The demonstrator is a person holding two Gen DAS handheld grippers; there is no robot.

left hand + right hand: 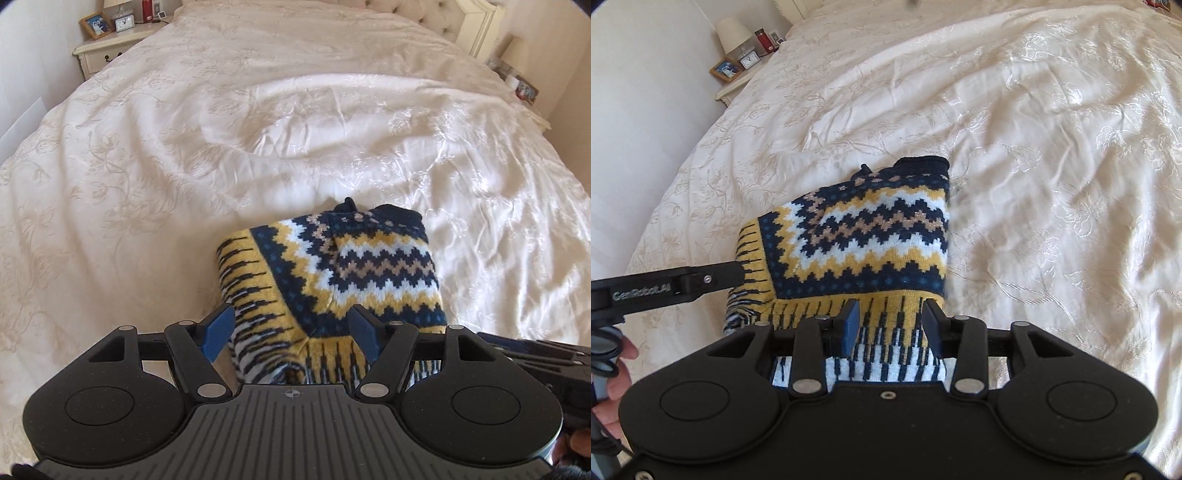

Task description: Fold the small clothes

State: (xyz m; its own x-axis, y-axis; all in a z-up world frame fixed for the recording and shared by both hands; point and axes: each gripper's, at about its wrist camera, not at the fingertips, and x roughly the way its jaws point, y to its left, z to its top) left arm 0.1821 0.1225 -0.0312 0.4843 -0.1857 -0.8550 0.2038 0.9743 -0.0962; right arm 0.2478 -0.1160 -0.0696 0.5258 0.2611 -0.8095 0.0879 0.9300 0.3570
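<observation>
Home bedroom. Wide bed with cream embroidered satin bedspread point(184, 147) and tufted headboard point(424, 14). Cream wooden nightstand point(107, 48) carries small white alarm clock point(123, 24), wood-framed photo point(95, 25).

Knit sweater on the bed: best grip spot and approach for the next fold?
Take the knit sweater at its near striped hem, one corner per tool, coming in low from the near edge of the bed. That hem lies closest, and both the left tool and the right tool are open over it. Its far navy end already looks folded.
</observation>
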